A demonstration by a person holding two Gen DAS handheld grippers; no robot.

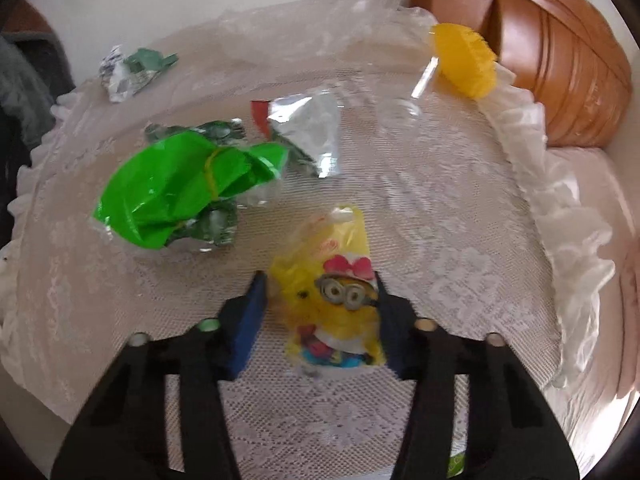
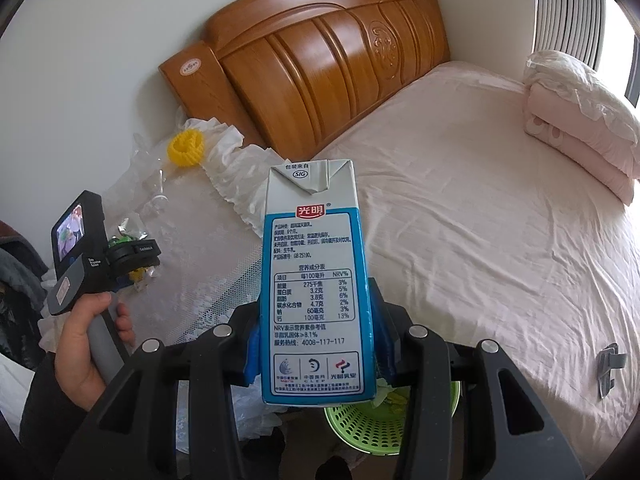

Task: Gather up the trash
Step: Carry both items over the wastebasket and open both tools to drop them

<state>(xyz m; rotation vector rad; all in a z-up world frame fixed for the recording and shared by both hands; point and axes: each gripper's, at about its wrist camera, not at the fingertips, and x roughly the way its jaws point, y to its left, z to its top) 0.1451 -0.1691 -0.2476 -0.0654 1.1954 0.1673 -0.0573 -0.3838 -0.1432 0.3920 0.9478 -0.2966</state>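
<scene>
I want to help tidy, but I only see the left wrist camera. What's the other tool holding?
Observer: The right tool is shut on a blue and white milk carton.
Operator: Where can it go?
Observer: A green basket shows just under the carton.
Operator: Anything on the bed?
Observer: A folded pink quilt lies at its far side.
</scene>
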